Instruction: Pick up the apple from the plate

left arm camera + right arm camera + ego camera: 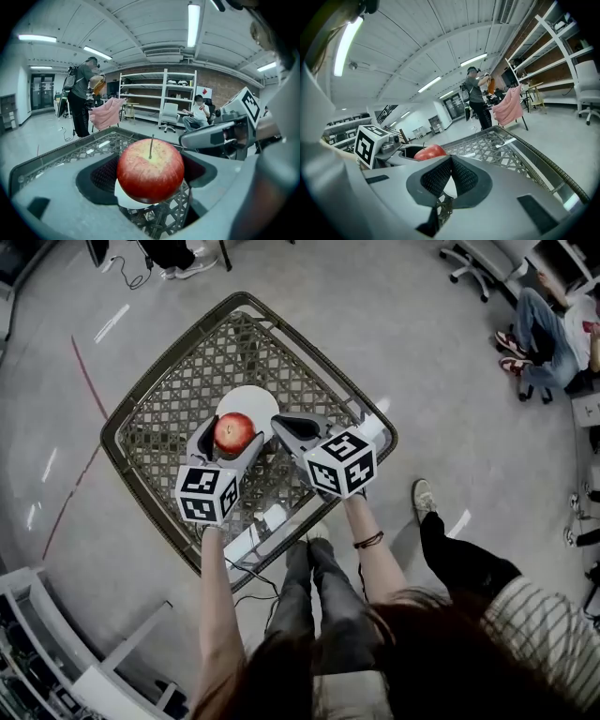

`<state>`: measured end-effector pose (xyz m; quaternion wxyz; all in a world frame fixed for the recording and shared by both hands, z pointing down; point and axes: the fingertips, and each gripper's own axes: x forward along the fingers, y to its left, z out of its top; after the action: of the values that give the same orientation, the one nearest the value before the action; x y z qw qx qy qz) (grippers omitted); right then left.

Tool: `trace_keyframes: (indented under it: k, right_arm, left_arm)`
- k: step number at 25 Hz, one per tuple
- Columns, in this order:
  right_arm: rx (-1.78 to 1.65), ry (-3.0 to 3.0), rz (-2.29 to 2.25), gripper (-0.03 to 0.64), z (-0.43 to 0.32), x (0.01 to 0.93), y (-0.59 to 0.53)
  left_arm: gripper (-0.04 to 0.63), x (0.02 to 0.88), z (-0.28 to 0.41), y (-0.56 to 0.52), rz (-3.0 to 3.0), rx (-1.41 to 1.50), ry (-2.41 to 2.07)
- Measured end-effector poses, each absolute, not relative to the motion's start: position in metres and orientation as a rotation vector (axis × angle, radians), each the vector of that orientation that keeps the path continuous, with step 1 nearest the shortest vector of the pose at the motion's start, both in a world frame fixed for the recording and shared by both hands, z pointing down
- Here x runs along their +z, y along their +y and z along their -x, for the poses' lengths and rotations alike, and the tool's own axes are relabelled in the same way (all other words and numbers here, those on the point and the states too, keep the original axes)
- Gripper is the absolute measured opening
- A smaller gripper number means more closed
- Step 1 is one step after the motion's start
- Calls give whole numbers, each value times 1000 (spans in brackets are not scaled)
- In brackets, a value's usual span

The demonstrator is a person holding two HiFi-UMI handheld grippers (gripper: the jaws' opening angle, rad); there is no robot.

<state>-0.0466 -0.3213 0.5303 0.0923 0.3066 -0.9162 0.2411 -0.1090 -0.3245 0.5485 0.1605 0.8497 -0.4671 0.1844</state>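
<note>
Red apple (235, 432) is clasped between the jaws of the left gripper (232, 435), which are closed against its sides. It is seen over the near edge of the white plate (255, 400) on the woven table (184, 382). Just beside it, the right gripper (449, 176) is held with its jaws pressed together, nothing between them.

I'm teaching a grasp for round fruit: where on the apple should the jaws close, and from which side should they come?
Close on the widest band of the apple, one jaw on each flank, coming in level from the person's side. It sits stem-up over the plate, so its rounded sides are free. The left gripper has its jaws on it that way.
</note>
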Motion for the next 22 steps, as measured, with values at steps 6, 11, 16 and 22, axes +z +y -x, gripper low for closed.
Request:
trace_keyframes:
  k: [6,11,16,22]
  right_arm:
    - [701,-2728,-910,9,40,507,-310]
    - [693,-2737,-903,9,39,492,-298]
    - [677,-2752,-897,9,37,478,-288]
    - [651,-2775,-874,9,40,456,-273]
  left_arm:
    - [414,530,108,-305,-2394,491,-1346]
    - [414,514,106,-291,-2381,473,-1355]
    - [414,499,103,-279,-2371,433,-1371]
    - [414,474,99,-259,-2380,423,-1369]
